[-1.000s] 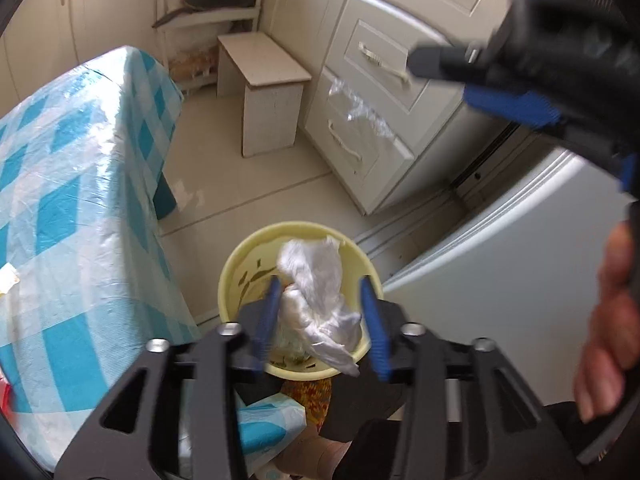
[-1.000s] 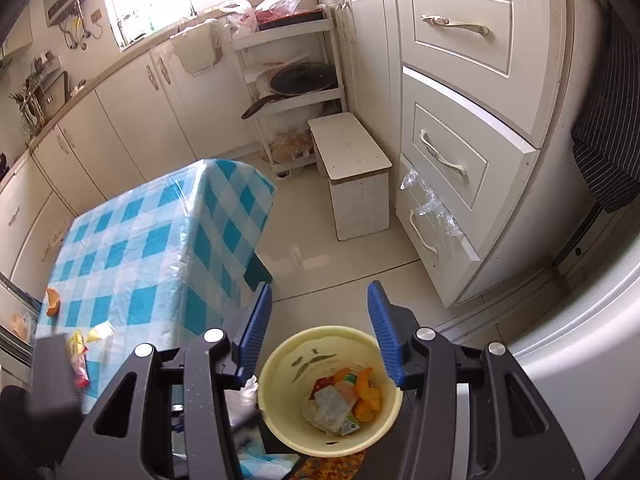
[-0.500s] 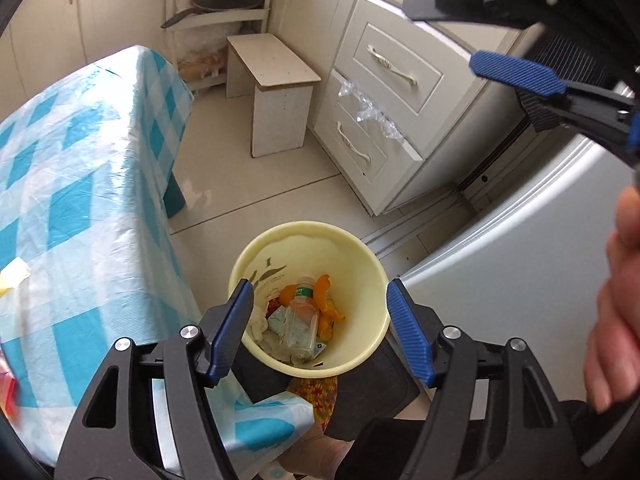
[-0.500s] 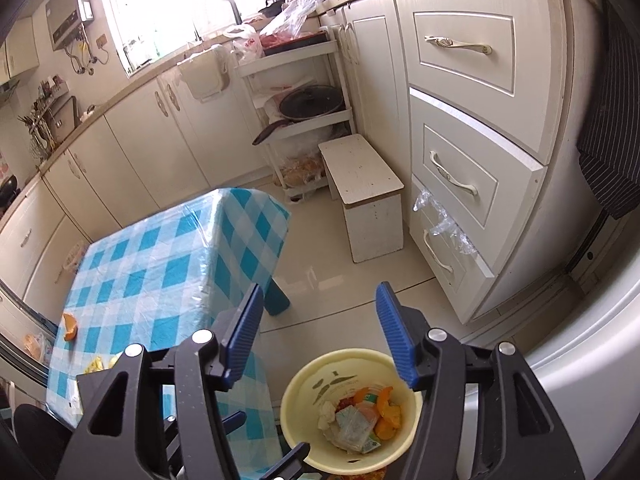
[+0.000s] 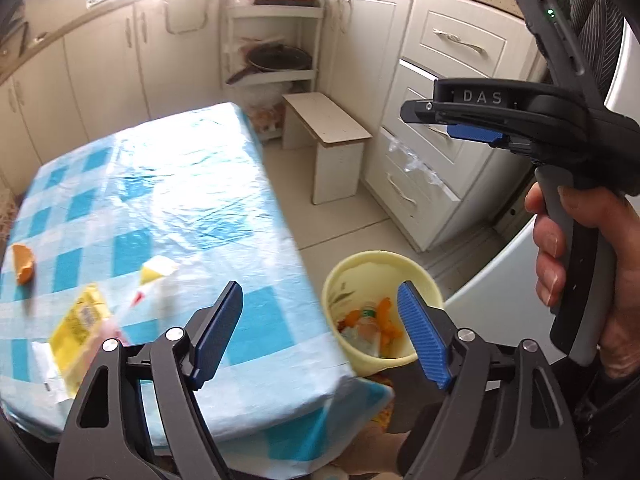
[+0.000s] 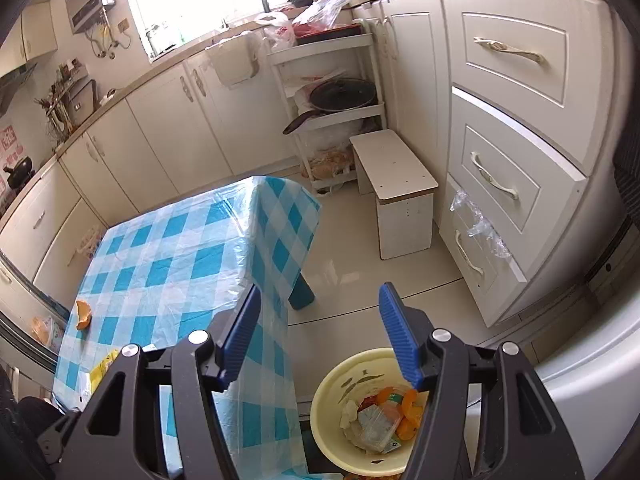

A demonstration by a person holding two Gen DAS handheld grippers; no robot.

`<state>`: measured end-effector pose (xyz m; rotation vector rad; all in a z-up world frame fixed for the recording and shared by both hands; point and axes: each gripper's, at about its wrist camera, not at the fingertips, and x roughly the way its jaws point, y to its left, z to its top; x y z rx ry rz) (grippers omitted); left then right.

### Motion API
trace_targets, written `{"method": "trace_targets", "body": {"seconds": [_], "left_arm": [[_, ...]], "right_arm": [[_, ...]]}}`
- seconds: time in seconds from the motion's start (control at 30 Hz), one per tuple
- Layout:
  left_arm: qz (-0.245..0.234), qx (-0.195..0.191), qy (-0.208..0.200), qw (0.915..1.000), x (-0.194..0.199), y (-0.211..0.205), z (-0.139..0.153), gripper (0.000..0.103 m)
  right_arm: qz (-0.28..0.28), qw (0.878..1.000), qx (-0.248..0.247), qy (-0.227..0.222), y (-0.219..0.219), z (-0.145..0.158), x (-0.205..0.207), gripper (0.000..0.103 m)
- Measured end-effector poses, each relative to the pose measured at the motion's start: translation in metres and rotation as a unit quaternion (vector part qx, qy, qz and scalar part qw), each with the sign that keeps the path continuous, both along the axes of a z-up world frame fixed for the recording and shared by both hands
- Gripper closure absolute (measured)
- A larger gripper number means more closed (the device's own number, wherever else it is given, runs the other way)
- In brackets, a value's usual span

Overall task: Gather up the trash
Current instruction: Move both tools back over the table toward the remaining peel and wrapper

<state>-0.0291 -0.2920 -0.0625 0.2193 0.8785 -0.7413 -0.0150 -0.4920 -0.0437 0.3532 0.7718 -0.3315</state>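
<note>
My left gripper (image 5: 320, 296) hangs over the near corner of the blue-checked table (image 5: 160, 200); its jaws are opening and nothing is between them. On the cloth lie an orange peel (image 5: 23, 263), a yellow packet (image 5: 80, 320) and a small white-and-yellow wrapper (image 5: 154, 276). The yellow bin (image 5: 376, 268) stands on the floor beside the table, holding peels, a bottle and a white bag. My right gripper (image 6: 320, 292) is open and empty, high above the bin (image 6: 360, 364). Its view also shows the peel (image 6: 83, 314) and packet (image 6: 104, 364).
A white stool (image 6: 396, 176) stands on the floor past the table. Cream drawers (image 6: 500, 184) line the right wall, with a pan on the shelf rack (image 6: 340, 96) in the corner. A white appliance (image 5: 500, 280) sits right of the bin. A hand (image 5: 580, 260) holds the right gripper's handle.
The left gripper let the white plastic bag fall into the bin, opened wide, and swung up and left towards the table. The right gripper opened a little and rose slightly.
</note>
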Motion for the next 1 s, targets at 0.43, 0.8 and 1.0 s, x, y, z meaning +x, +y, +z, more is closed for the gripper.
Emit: {"method": "trace_targets", "body": {"seconds": [0.43, 0.8, 1.0], "left_arm": [[0.057, 0.022, -0.042, 0.9973, 0.023, 0.070, 0.005, 0.021], [0.136, 0.011, -0.039, 0.9899, 0.073, 0.153, 0.015, 0.019], [0.261, -0.006, -0.026, 0.9648, 0.139, 0.257, 0.027, 0.019]], "right_arm": [[0.058, 0.997, -0.029, 0.040, 0.054, -0.014, 0.046, 0.043], [0.150, 0.986, -0.030, 0.071, 0.119, -0.034, 0.082, 0.041], [0.269, 0.960, -0.021, 0.072, 0.187, -0.043, 0.092, 0.028]]}}
